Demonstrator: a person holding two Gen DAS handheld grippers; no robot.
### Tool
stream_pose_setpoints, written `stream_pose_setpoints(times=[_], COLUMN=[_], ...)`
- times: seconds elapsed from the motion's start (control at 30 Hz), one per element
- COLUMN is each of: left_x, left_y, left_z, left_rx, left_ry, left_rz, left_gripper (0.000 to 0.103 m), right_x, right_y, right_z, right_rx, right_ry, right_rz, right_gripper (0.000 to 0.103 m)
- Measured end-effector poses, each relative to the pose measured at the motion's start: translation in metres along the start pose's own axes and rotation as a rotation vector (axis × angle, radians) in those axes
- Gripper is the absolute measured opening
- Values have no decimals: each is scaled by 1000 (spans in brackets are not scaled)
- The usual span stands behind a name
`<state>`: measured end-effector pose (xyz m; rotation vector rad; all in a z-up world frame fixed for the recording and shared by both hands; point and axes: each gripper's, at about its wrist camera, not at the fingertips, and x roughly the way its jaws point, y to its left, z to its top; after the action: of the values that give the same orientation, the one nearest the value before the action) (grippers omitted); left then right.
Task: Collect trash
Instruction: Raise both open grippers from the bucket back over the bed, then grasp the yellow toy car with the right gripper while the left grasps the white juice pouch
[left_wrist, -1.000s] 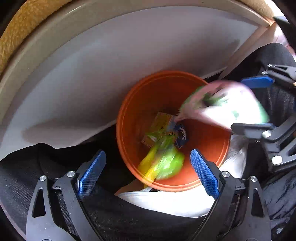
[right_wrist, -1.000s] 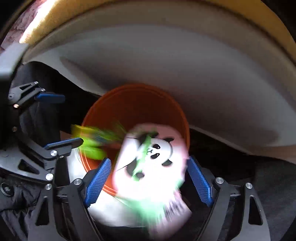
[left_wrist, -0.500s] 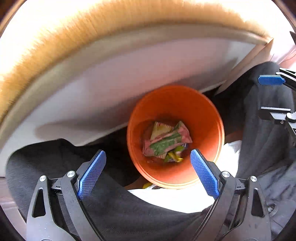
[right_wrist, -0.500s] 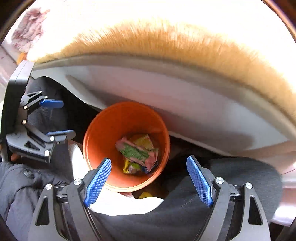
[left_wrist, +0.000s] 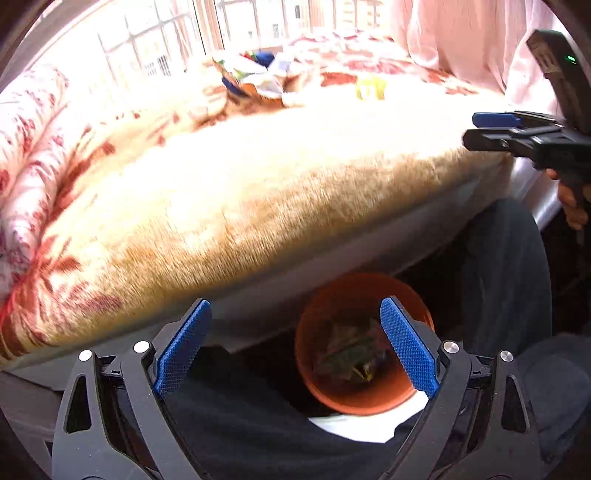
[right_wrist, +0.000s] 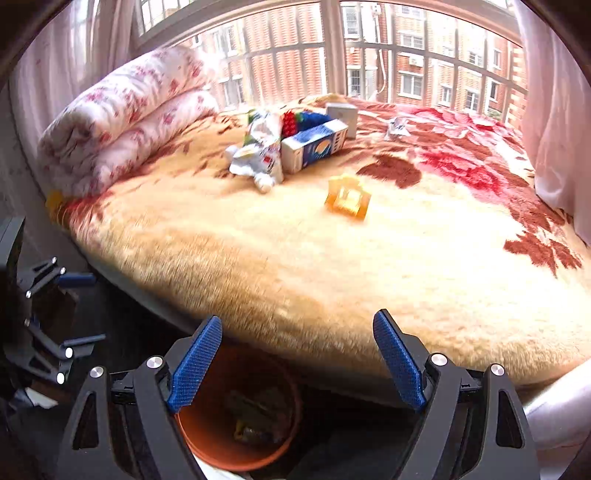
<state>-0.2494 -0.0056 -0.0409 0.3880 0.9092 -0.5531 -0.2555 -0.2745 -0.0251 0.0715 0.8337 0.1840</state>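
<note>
left wrist view:
left gripper (left_wrist: 295, 347): jaws spread wide, nothing between the blue pads; released
orange bucket (left_wrist: 332, 398): on the floor below the bed edge, seen between the fingers; its right rim sits behind the right pad
trash in bucket (left_wrist: 347, 354): crumpled wrappers at the bottom; dim, details not readable
bed blanket (left_wrist: 258, 177): plush, cream with red flowers; overhangs the mattress above the bucket
trash pile (left_wrist: 255, 77): far side of the blanket near the window; blurred
right gripper (left_wrist: 517, 133): at the right frame edge, above the blanket's edge; a hand (left_wrist: 570, 203) holds its grip
person's legs (left_wrist: 506, 266): dark trousers, on either side of the bucket

right wrist view:
right gripper (right_wrist: 297, 360): jaws spread wide, empty; released
orange bucket (right_wrist: 207, 439): low in frame, under the bed edge, partly behind the left pad; wrappers (right_wrist: 255, 417) inside
blue and white carton (right_wrist: 314, 146): lying on its side on the blanket, touching a crumpled white wrapper (right_wrist: 258, 155)
yellow wrapper (right_wrist: 347, 199): alone on the blanket, nearer the camera than the carton
small silver wrapper (right_wrist: 397, 127): well apart, toward the right
rolled quilt (right_wrist: 122, 122): white with red flowers, at the left end of the bed
left gripper (right_wrist: 75, 308): at the left edge; jaws apart
</note>
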Motion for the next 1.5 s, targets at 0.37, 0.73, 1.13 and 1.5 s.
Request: stream_pose_setpoints(times=[0.37, 0.73, 1.13, 1.5], left_x=[2, 17, 49, 114], left_y=[1, 17, 46, 63], left_z=[41, 55, 135, 210], left_rx=[-69, -146, -300, -414], left_ry=[-82, -93, -116, -73], left_rz=[32, 21, -18, 30], left_gripper=[90, 90, 90, 90], right_x=[81, 142, 126, 100], right_y=[-29, -45, -42, -65], right_z=[77, 92, 82, 61], right_rx=[175, 316, 289, 341], right_ry=[-94, -39, -93, -115], right_rz=[-110, -143, -96, -72], right_gripper=[85, 62, 44, 44])
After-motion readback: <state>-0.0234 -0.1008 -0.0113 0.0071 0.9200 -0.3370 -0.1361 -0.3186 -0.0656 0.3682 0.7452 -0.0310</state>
